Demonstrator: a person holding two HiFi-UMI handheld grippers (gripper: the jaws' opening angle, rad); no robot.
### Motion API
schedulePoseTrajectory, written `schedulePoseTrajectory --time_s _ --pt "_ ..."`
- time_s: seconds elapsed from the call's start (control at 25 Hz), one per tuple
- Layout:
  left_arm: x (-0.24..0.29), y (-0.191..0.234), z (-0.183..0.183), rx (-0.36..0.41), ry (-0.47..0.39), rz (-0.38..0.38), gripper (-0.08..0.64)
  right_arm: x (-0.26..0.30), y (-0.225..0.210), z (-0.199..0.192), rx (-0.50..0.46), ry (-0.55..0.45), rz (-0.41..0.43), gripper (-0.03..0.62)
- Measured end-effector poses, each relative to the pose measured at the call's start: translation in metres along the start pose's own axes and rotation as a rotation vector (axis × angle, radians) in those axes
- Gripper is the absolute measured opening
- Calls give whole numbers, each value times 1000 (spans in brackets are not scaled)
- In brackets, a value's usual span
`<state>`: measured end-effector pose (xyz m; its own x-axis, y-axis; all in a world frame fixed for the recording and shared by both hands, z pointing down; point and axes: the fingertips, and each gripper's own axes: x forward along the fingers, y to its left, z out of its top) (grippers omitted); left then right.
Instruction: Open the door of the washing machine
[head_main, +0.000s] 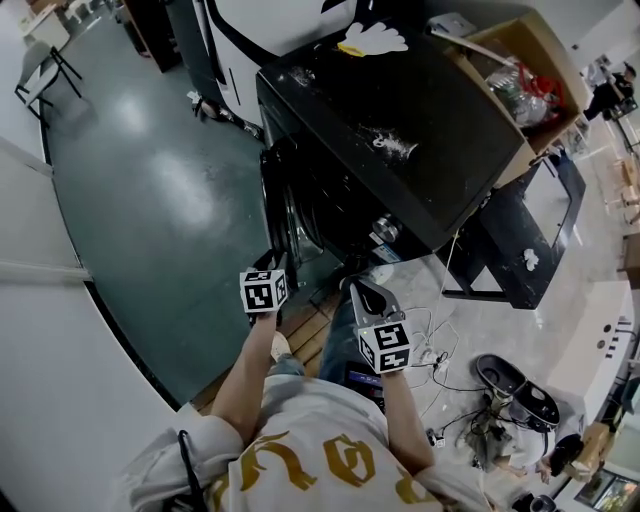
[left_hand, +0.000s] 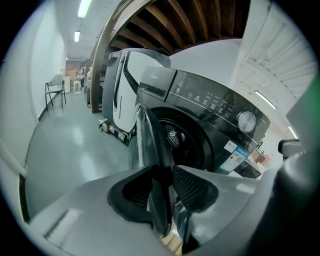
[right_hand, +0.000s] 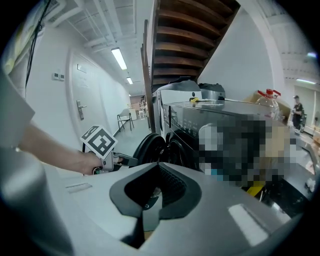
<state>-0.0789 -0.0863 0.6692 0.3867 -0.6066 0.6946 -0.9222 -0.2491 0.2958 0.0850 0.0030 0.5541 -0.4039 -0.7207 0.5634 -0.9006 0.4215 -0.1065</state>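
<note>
Washing machine (head_main: 420, 110), one; door (left_hand: 148, 137) ajar in left gripper (left_hand: 161, 175); right gripper (right_hand: 154, 189) closed.

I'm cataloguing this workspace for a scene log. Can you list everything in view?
washing machine: one, black, centre of the head view.
door: one, black, swung open at the machine's front.
cardboard box: one, brown, next to the machine, full of clutter.
chair: one, dark frame, by the far wall.
cables: several, white and black, on the floor.
left gripper: one, grey, shut on the door's edge.
right gripper: one, grey, shut, nothing between its jaws.
</note>
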Motion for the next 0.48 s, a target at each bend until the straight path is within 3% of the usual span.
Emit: schedulePoseTrajectory --time_s 0.48 --pt "-23 51 -3 26 -10 78 121 18 26 7 -25 -6 51 15"
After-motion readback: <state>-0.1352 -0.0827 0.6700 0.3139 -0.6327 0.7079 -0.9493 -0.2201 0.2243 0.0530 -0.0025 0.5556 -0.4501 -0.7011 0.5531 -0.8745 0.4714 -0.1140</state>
